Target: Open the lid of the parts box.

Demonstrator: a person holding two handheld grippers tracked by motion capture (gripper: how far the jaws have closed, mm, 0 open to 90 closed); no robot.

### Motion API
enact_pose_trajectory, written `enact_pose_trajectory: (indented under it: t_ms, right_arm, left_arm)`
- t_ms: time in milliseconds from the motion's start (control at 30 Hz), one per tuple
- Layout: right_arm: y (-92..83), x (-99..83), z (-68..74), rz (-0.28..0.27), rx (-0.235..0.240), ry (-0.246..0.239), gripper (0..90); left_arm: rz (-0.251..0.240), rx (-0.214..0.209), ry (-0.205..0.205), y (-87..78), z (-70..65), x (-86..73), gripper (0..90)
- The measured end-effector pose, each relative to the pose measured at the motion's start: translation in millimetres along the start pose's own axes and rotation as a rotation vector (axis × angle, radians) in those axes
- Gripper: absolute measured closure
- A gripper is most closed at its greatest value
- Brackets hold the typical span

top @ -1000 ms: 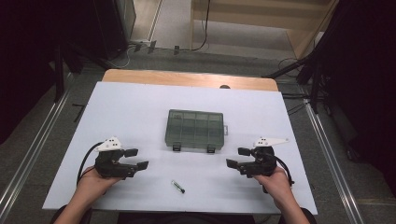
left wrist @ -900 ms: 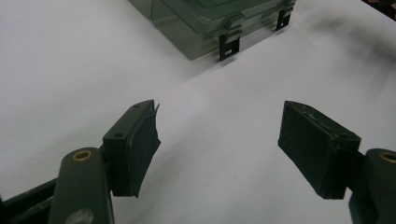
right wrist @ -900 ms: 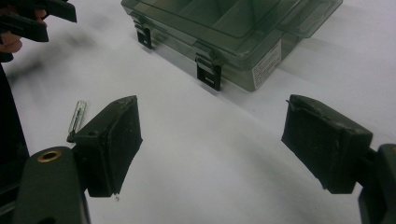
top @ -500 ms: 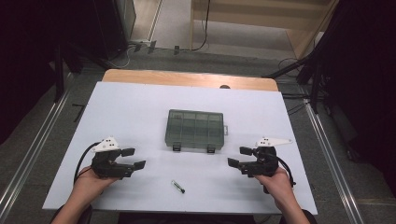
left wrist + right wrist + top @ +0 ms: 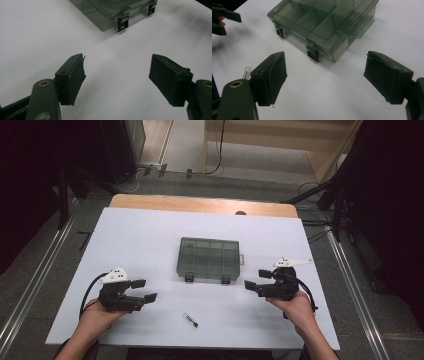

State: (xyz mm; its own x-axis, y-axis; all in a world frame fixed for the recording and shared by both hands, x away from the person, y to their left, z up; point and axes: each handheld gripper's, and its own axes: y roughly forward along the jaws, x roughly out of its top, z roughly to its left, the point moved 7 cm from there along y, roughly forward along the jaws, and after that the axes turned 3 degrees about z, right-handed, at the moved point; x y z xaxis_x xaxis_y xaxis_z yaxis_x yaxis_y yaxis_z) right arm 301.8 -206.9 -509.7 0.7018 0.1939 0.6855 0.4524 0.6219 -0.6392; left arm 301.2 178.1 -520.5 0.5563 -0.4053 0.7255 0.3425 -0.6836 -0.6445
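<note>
A translucent grey compartment box (image 5: 208,258) with its lid down and two black front latches lies in the middle of the white table (image 5: 150,235). It also appears as the box (image 5: 112,10) ahead of my left jaws and the box (image 5: 324,25) ahead of my right jaws. A small clear tube (image 5: 190,320) lies near the front edge; its tip (image 5: 246,72) peeks out behind my right gripper's left jaw. My left gripper (image 5: 145,290) is open at front left, my right gripper (image 5: 256,279) open at front right, both with nothing between the jaws (image 5: 117,77) (image 5: 325,80).
The white sheet covers a wooden table whose far edge (image 5: 200,205) shows bare wood. Metal rails (image 5: 30,290) run along both sides of the table. Dark stands and cables (image 5: 320,195) sit on the floor beyond.
Both hands have shifted slightly; the left gripper has drifted a little toward the front, and the right gripper a little rightward. The box and tube have not moved.
</note>
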Motion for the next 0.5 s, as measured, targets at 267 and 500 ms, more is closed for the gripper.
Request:
enact_pose_trajectory:
  t_ms: [267, 500]
  right_arm:
    - [0.6, 13.4, -3.9, -0.004, -0.011, 0.000, 20.2]
    - [14.8, 16.4, -1.6, 0.017, -0.031, -0.008, 22.5]
  left_arm:
    - [0.009, -0.006, 0.008, 2.1, -0.4, 1.1, 27.9]
    - [0.002, -0.018, 0.011, 3.3, -1.4, 3.4, 27.8]
